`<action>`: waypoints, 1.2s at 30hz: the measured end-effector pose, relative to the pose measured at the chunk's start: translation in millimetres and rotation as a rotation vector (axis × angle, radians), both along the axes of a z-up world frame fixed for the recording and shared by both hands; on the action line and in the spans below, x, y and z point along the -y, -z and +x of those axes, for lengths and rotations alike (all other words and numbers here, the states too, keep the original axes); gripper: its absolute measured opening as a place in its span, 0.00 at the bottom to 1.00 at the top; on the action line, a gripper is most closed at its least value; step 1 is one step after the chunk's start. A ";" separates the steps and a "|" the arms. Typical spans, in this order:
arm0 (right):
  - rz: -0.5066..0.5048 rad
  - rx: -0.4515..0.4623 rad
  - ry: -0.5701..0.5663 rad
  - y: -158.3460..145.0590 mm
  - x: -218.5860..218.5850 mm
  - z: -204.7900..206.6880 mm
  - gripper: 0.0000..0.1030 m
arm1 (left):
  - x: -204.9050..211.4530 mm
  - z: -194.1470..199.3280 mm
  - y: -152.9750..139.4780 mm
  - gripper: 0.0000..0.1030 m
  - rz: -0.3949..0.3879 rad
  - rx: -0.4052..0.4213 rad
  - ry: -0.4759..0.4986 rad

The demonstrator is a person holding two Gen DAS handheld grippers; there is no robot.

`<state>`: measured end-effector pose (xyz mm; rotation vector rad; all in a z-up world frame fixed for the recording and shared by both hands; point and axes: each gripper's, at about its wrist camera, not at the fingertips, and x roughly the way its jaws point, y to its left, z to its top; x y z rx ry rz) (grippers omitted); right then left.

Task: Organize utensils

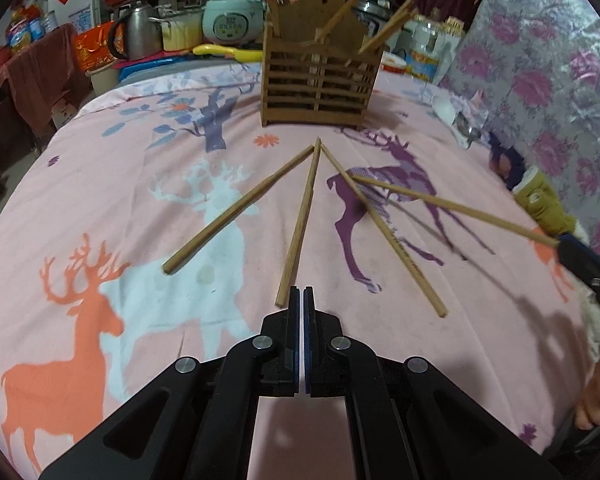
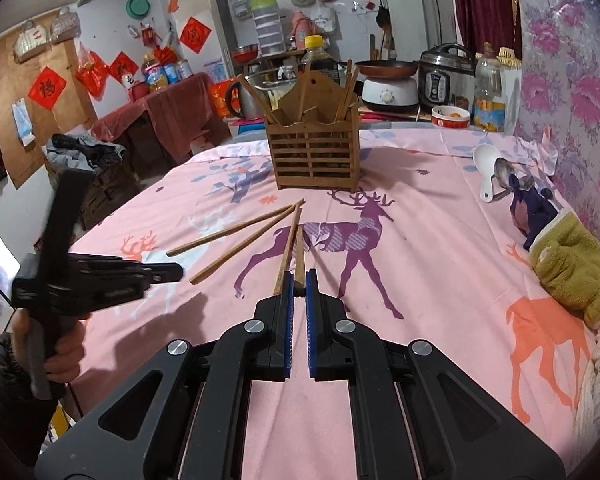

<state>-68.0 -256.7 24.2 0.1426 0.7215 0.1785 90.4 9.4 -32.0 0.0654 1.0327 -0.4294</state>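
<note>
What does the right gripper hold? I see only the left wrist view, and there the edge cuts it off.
Observer: The right gripper is shut on the end of one chopstick, between its blue pads.
Operator: Are there utensils other than chopsticks?
Observer: Yes. A white spoon and a metal spoon lie together at the right, near the wall.
Operator: Does my left gripper touch the cloth?
Observer: It seems not. From the side, the left gripper hangs above the cloth, shut and empty, with its shadow below it.
</note>
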 end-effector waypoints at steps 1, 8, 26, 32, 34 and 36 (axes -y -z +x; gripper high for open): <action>0.001 -0.001 0.000 0.0 0.2 0.1 0.06 | 3.2 5.1 4.1 0.02 0.008 -0.009 0.004; 0.004 -0.006 -0.005 0.5 -0.3 0.5 0.07 | 22.1 24.4 27.8 0.02 0.090 -0.028 0.034; 0.014 0.035 0.003 -13.2 3.1 2.5 0.06 | 24.0 20.8 -18.4 0.56 0.057 0.065 0.045; 0.022 0.032 0.001 -12.4 4.9 3.7 0.07 | 20.4 43.4 28.8 0.10 0.092 -0.037 0.042; 0.023 0.036 0.002 -13.0 5.6 3.3 0.07 | 22.5 34.6 24.3 0.05 0.109 -0.029 0.072; 0.027 0.042 0.006 -14.2 6.5 2.2 0.07 | 22.2 20.2 12.8 0.05 0.100 -0.003 0.083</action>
